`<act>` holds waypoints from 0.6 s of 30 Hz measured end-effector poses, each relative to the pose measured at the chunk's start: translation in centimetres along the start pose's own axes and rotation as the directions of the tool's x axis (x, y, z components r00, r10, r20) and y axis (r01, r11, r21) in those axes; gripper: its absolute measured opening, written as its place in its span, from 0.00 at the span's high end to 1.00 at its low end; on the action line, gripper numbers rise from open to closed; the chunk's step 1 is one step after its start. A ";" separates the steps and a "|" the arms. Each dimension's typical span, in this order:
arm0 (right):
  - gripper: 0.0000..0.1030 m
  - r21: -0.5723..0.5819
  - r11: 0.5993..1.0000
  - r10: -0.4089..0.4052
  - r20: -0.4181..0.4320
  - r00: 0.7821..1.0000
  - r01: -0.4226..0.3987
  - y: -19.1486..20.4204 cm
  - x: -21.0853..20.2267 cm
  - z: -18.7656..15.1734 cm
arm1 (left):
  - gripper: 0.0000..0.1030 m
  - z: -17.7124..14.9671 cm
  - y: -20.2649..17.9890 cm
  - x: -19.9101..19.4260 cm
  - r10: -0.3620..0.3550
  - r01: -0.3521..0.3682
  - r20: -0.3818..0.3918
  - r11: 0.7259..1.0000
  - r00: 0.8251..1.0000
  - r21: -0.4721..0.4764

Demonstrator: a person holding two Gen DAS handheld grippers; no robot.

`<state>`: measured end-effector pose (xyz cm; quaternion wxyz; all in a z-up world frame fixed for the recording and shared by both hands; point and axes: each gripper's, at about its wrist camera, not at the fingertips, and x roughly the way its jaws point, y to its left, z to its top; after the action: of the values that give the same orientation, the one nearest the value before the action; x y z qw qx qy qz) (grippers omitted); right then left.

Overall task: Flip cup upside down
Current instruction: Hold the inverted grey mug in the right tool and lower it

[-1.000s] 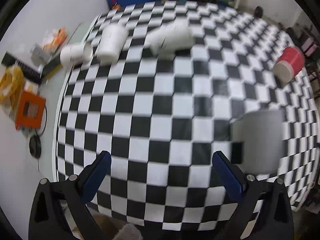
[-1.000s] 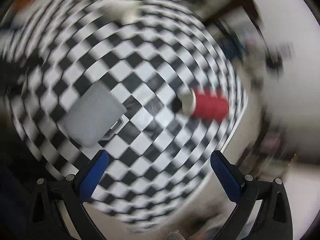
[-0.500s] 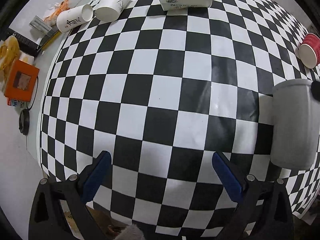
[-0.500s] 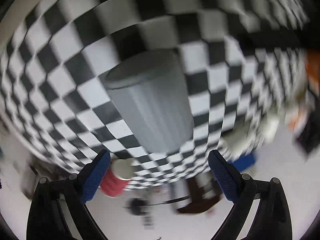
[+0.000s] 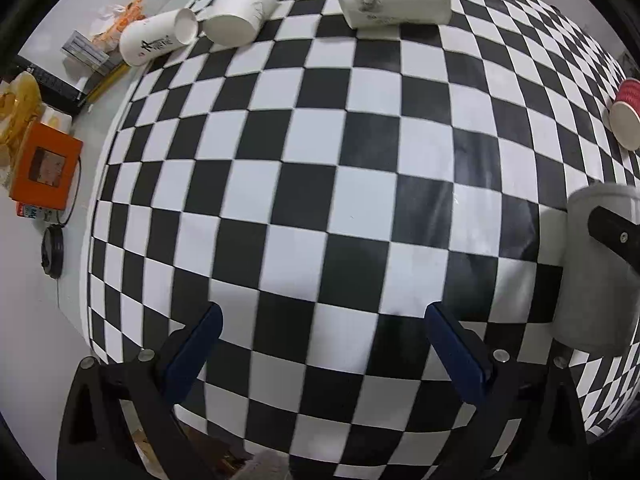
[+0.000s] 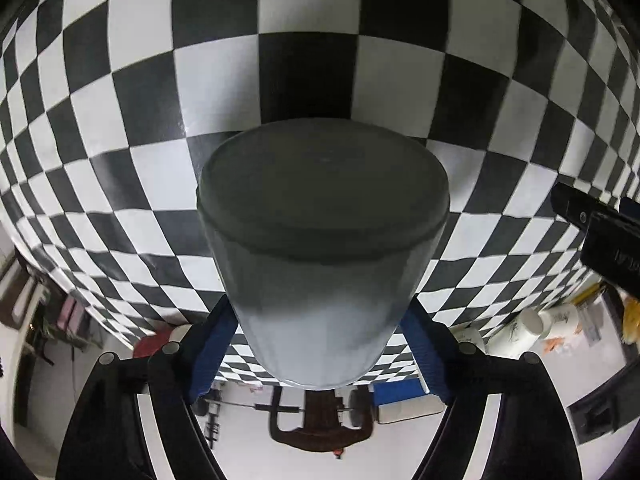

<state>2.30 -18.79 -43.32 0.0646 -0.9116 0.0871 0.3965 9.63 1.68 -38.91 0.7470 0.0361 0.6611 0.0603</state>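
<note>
My right gripper (image 6: 320,344) clamps the grey cup (image 6: 320,264) by its side wall, flat end facing the checkered tabletop (image 6: 304,72), near its right edge. It looks light, stiff and smooth, so I'd grip mid-wall. My left gripper (image 5: 320,344) is spread, holding nothing.

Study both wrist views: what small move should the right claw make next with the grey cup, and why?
Probably close the right claw on the grey cup. Its blue fingers flank the cup's sides, and whether they touch is unclear. The left claw hangs open, away over the checkered cloth, so it cannot help.
</note>
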 end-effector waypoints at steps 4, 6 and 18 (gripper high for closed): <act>0.20 0.214 0.971 0.103 0.020 0.995 -0.105 -2.0 -0.6 -0.4 | 0.00 0.6 0.9 -1.0 0.009 -0.008 0.016 1.000 1.000 -0.009; 0.20 0.352 0.916 0.189 0.045 0.981 -0.192 -3.4 -0.8 -1.5 | 0.00 0.9 1.8 -1.3 0.017 -0.016 0.028 1.000 0.999 -0.013; 0.21 0.855 0.014 0.421 0.465 0.779 -0.518 -7.2 2.2 -11.4 | 0.00 2.2 2.6 -3.5 0.019 -0.019 0.084 1.000 0.996 0.001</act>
<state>13.42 -14.09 -36.87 0.4832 -0.5638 0.6062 0.2847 11.30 3.80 -34.80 0.7735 0.0457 0.6287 0.0651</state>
